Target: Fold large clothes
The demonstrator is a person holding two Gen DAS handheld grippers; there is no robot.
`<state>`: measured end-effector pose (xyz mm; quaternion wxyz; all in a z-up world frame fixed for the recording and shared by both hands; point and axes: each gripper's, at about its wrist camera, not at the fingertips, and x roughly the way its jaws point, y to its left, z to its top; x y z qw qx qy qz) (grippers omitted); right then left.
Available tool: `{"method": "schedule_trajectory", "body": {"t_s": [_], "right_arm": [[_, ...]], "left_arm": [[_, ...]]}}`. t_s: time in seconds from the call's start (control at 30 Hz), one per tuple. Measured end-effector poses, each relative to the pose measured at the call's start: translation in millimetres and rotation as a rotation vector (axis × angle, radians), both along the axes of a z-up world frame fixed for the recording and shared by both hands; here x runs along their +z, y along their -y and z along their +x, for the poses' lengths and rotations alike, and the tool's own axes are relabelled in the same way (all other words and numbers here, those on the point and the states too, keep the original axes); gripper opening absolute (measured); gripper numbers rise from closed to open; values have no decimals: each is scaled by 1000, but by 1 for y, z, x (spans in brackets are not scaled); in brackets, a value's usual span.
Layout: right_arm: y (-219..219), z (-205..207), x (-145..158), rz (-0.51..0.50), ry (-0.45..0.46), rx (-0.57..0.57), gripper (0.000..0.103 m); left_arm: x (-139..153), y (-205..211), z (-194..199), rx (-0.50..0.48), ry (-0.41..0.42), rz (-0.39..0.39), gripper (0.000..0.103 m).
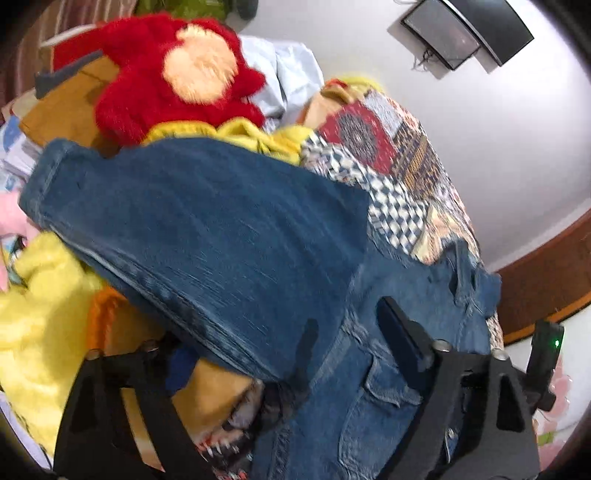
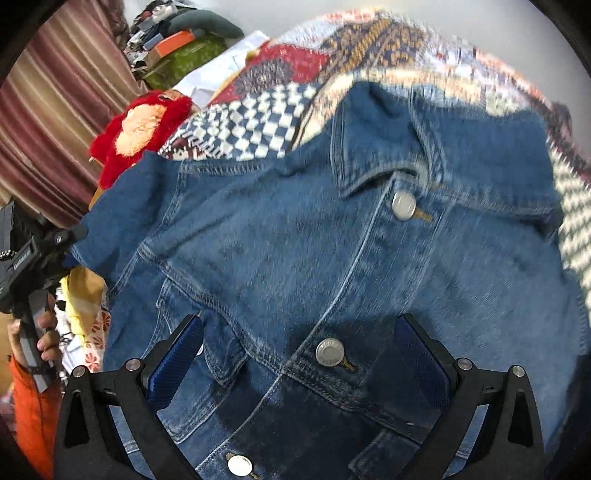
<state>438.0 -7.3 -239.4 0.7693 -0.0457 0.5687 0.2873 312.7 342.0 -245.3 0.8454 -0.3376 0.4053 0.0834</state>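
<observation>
A blue denim jacket (image 2: 295, 240) lies front up on a patchwork bedspread (image 2: 258, 122), collar at the far end and metal buttons (image 2: 330, 352) down the middle. My right gripper (image 2: 301, 354) hovers open over the button placket, its blue pads (image 2: 181, 354) wide apart on either side. In the left wrist view a jacket sleeve (image 1: 207, 221) crosses the picture. My left gripper (image 1: 284, 336) straddles the sleeve near the shoulder. Its right finger (image 1: 400, 332) stands free above the denim and the sleeve mostly hides its left finger. A hand (image 2: 40, 332) holds that gripper at the jacket's left edge.
A red plush toy (image 1: 166, 81) and yellow clothes (image 1: 44, 295) are piled beside the jacket on the bedspread (image 1: 388, 155). Striped curtains (image 2: 55, 129) hang at the left. A dark screen (image 1: 461, 33) is mounted on the white wall. An orange sleeve (image 2: 33, 406) shows at the lower left.
</observation>
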Motion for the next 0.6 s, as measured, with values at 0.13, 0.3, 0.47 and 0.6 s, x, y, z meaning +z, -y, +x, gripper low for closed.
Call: {"method": "schedule_trajectory", "body": {"t_s": [0.13, 0.3, 0.47, 0.6], "right_arm": [[6, 2, -5, 25, -36, -24, 102], [12, -5, 15, 42, 9, -29, 101], [17, -21, 50, 22, 122, -11, 101], [20, -40, 80, 3, 239, 16, 101]], "left_arm": [[3, -1, 2, 54, -62, 114, 37], [25, 31, 1, 5, -90, 394, 21], [62, 74, 5, -108, -5, 505, 16], [73, 93, 9, -171, 47, 507, 13]]}}
